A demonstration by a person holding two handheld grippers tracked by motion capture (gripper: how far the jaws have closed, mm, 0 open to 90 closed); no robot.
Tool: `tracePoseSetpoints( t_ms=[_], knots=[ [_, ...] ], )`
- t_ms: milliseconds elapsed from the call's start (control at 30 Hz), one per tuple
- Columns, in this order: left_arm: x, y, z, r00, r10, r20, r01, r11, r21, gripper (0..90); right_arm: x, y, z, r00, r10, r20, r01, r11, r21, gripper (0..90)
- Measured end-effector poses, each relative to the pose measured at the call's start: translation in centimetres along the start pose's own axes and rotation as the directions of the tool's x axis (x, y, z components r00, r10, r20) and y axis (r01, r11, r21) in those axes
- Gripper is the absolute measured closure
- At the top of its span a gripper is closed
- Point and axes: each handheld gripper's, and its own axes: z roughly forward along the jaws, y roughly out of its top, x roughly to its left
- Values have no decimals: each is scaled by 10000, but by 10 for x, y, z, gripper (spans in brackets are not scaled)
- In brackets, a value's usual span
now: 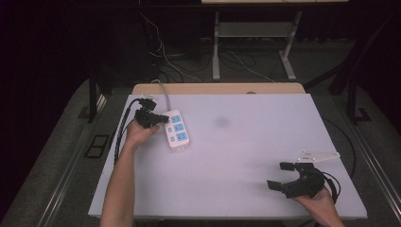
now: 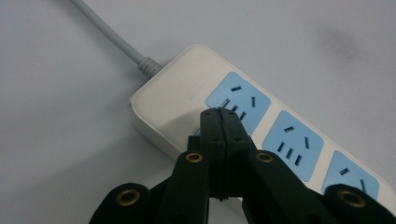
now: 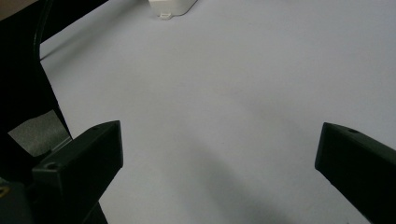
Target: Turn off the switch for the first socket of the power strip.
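Power strip point(image 1: 177, 130) sits on white surface point(image 1: 246, 156), far-left part. L gripper point(image 2: 219, 114) jaws closed, empty, tips pressed on strip's cord end by the first blue socket, prob hitting its switch. R gripper point(image 1: 283, 177) well off strip, near-right, jaws wide open, idle.

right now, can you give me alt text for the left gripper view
The left hand-held gripper, jaws shut together, has its tip on or just above a white power strip beside the first of three blue sockets. A grey cable runs off across the white table.
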Motion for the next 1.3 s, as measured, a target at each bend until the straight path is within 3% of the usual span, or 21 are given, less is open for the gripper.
tracePoseSetpoints(
  t_ms=[367,500,700,867,1167,1200,1267,1300],
  knots=[
    [0,0,1,9999,-163,56,163,9999,39,895,1,0,-1,10000,-81,11,81,10000,0,6],
    [1,-3,2,9997,-245,89,247,9994,-243,897,1,0,0,10000,-78,-35,78,10000,14,6],
    [-5,-3,3,9996,-31,-280,25,9998,-215,898,1,0,-2,9999,-25,-112,25,10000,-78,6],
    [-4,-5,2,9995,-219,-247,211,9992,-329,897,1,0,-2,10000,-28,-83,27,9999,-100,6],
    [-8,-3,2,9985,-107,-546,93,9996,-250,897,0,0,-2,10000,-35,-75,35,9999,-97,6],
    [-8,-3,0,9988,-161,-468,138,9987,-483,897,0,0,-2,10000,-31,-87,30,9999,-110,6],
    [-9,-1,-2,9959,-63,-903,27,9992,-397,897,0,0,-3,10000,-20,-98,19,9999,-141,6],
    [-9,-1,-2,9957,-53,-920,19,9993,-368,897,0,0,-3,9999,-42,-97,41,9999,-147,6]
  ],
)
